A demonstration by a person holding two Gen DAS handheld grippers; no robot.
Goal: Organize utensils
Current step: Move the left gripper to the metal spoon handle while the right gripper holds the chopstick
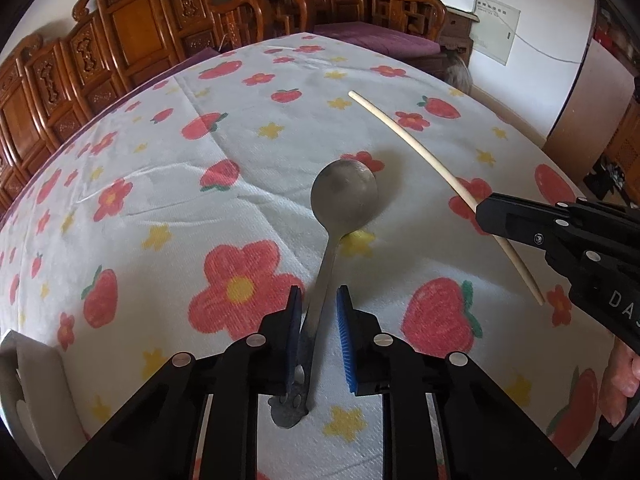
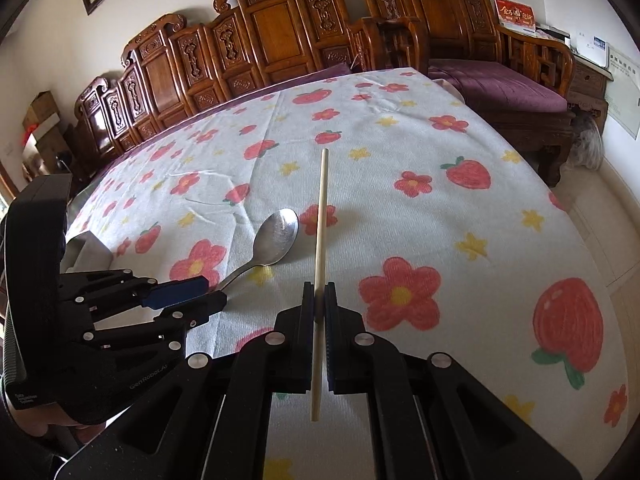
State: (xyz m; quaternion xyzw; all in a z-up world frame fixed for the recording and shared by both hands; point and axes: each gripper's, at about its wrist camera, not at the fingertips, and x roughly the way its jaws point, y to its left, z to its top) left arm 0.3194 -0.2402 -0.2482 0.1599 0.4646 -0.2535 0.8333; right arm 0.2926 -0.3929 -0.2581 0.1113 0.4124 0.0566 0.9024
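A metal spoon [image 1: 344,196] lies on the flowered tablecloth, bowl pointing away; it also shows in the right wrist view [image 2: 276,236]. My left gripper [image 1: 319,300] is open, its blue pads [image 1: 344,320] on either side of the spoon's handle, with a gap on the right side. My right gripper [image 2: 319,294] is shut on a pale wooden chopstick [image 2: 321,216] and holds it above the cloth. From the left wrist view the chopstick [image 1: 408,132] slants across the right, held by the right gripper [image 1: 486,210].
A white-and-grey container edge [image 1: 24,380] sits at the table's left, also seen in the right wrist view [image 2: 86,250]. Carved wooden chairs [image 2: 260,40] and a purple-cushioned bench [image 2: 504,84] stand beyond the table's far edge.
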